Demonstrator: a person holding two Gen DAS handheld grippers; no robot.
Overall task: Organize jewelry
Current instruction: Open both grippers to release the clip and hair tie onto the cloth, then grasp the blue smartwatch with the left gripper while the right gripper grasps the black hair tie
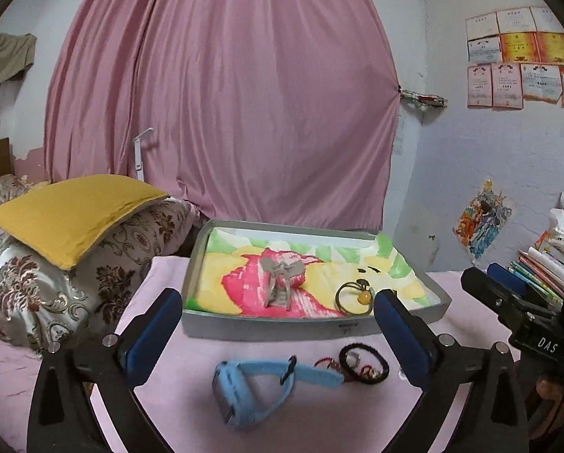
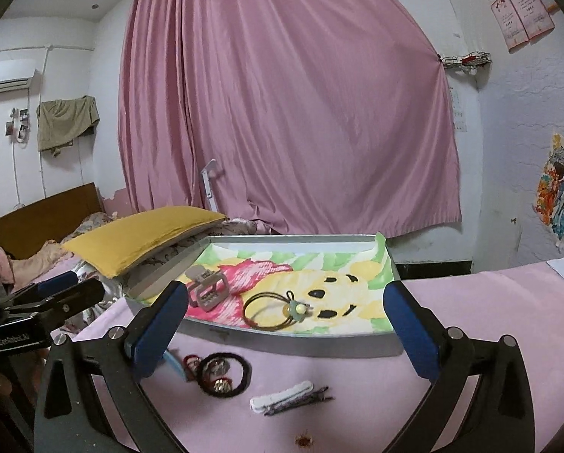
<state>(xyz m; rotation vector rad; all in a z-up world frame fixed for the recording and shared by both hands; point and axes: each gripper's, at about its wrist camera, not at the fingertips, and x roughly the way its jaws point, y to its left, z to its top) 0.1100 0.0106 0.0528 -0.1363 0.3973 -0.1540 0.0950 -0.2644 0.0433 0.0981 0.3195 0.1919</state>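
Left gripper [image 1: 274, 324] with blue pads spread wide and holding nothing, poised above a pink table [image 1: 357, 415] just in front of a grey tray [image 1: 282, 330]. The tray is lined with a cartoon-print cloth [image 1: 376, 275]; on the cloth stand a grey hair claw [image 1: 280, 283], left of centre, and a hair tie with a yellow bead [image 1: 353, 298], lying near the front wall close to the right pad. On the table between the left gripper's fingers lies a blue watch [image 1: 244, 385]; just to its right, touching its strap, is a black hair tie [image 1: 365, 364] tangled with a red cord [image 1: 323, 362] and small charms. Right gripper [image 2: 285, 324] likewise spread wide and empty, held over the same table; the black hair tie lies beside its left finger, and a white clip [image 2: 282, 396] with dark hairpins [image 2: 301, 404] touching it lies between the fingers, nearer the camera. Behind the tray: pink curtain [image 1: 221, 94]; to its left, a yellow pillow [image 1: 74, 211] on patterned bedding.
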